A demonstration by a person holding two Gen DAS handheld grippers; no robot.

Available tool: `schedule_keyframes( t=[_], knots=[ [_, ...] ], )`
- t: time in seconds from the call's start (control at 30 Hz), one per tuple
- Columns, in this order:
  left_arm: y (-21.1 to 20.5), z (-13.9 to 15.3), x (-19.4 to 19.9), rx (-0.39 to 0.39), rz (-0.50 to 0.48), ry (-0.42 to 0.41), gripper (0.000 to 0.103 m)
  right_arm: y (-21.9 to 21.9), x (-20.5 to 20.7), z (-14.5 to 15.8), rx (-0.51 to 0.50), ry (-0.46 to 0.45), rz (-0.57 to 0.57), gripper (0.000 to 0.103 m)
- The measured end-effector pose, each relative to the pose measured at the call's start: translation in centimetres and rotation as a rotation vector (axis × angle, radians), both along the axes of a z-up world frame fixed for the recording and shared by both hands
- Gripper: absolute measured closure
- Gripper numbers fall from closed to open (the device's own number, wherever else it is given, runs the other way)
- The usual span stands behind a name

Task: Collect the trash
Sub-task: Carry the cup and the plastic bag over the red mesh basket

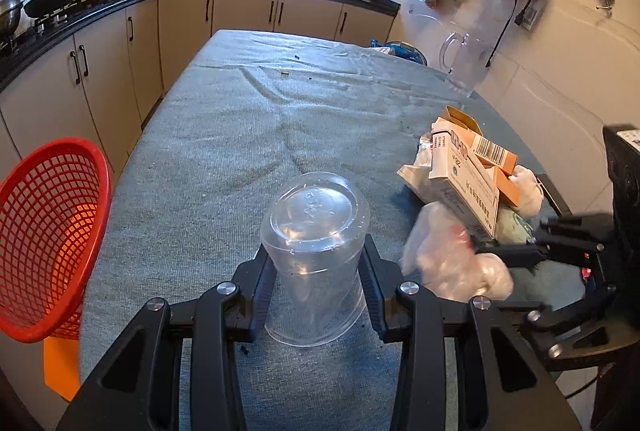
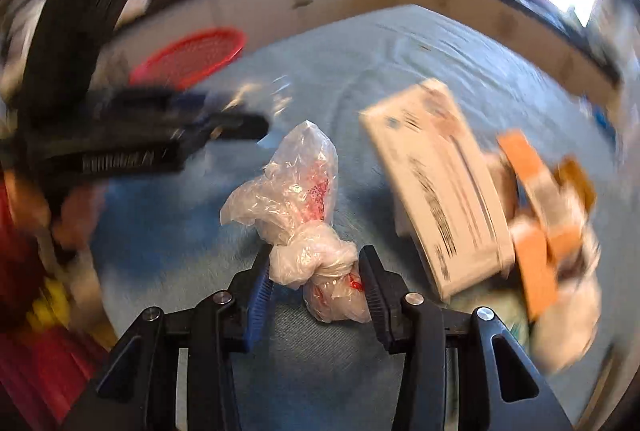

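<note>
Cup (image 1: 316, 255): one, clear, inverted, dented, clamped in left gripper (image 1: 318, 289) on worktop (image 1: 224, 151). Bag (image 2: 304, 231): one, knotted, translucent, clamped in right gripper (image 2: 316, 289). Boxes (image 1: 468, 171): two, at 3 o'clock.

On the table (image 1: 224, 135): one clear plastic cup (image 1: 314, 255), one knotted plastic bag (image 2: 304, 227), two cardboard boxes, one white (image 1: 464, 183) and one orange (image 1: 486, 147), one clear jug (image 1: 466, 61) at the far right edge. Past the left edge: one red mesh basket (image 1: 48, 231).
</note>
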State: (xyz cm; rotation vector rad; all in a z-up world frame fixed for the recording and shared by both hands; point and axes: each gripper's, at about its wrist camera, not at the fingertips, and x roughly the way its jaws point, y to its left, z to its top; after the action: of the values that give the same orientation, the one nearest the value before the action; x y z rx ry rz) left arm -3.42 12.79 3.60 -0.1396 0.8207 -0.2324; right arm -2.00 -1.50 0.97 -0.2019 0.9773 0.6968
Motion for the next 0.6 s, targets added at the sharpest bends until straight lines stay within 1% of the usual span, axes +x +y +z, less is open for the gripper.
schedule_keyframes(
  t=[0.03,0.1,0.23,0.4,0.5,0.6],
  knots=[
    [0.0,-0.1,-0.1,-0.006,0.003,-0.003,0.065,-0.9,0.0,0.1,0.072,0.026,-0.051,0.056],
    [-0.1,-0.1,-0.3,-0.025,0.005,-0.012,0.065,-2.2,-0.2,0.3,0.173,0.064,-0.132,0.057],
    [0.0,0.3,-1.0,-0.031,0.001,-0.032,0.065,-3.8,-0.2,0.6,0.318,0.104,-0.23,0.056],
    [1.2,1.8,-2.0,-0.045,0.023,-0.07,0.065,-3.6,-0.8,2.2,0.383,0.106,-0.247,0.056],
    [2.6,2.7,-2.7,-0.05,0.046,-0.091,0.065,-2.2,-0.9,3.1,0.407,0.1,-0.233,0.056],
    [4.9,3.9,-3.5,-0.052,0.083,-0.115,0.065,-0.6,-1.1,3.5,0.431,0.108,-0.214,0.056]
  ],
)
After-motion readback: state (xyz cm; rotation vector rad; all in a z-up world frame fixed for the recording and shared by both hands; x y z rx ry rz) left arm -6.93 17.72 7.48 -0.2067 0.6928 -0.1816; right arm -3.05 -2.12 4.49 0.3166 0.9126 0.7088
